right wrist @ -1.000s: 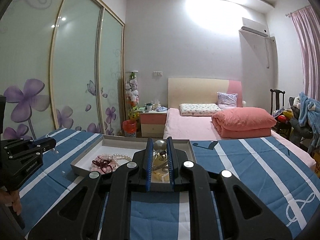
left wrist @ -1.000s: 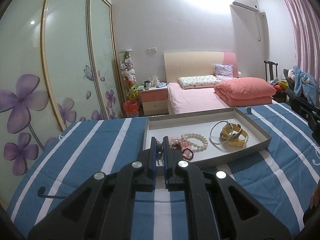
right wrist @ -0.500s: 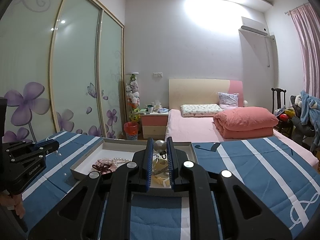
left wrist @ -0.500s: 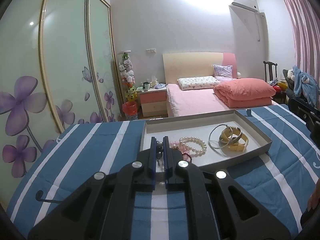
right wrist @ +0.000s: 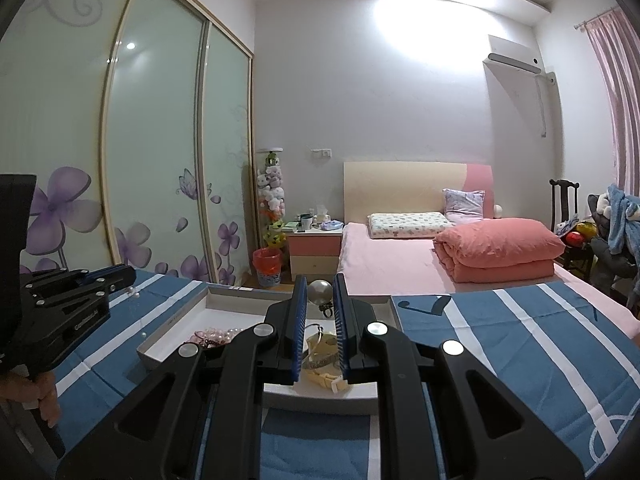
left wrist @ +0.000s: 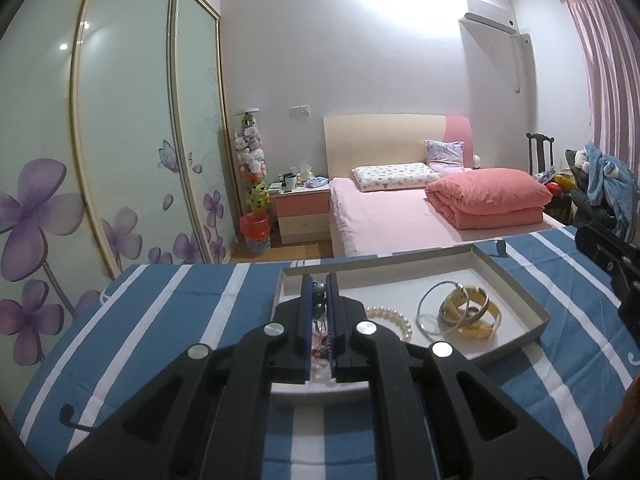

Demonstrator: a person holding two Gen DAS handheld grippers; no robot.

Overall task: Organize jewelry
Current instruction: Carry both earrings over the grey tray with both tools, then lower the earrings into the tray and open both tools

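I hold the left gripper (left wrist: pixel 319 292) pinching a beaded piece (left wrist: pixel 319 300) above the tray (left wrist: pixel 516 292); right gripper (right wrist: pixel 320 294) pinches a pearl ring (right wrist: pixel 322 294).

Glossy pearl bracelet (left wrist: pixel 394 319), shiny metal bangle (left wrist: pixel 434 312), matt cardboard tray (left wrist: pixel 516 292), striped cloth (left wrist: pixel 168 320)

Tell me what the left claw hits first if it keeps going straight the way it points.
Probably the tray's bare floor near its far wall. The left claw is shut on a dark beaded piece and points slightly downward over the tray's left end. Depth is unclear, so it may clear the wall and reach the striped cloth.
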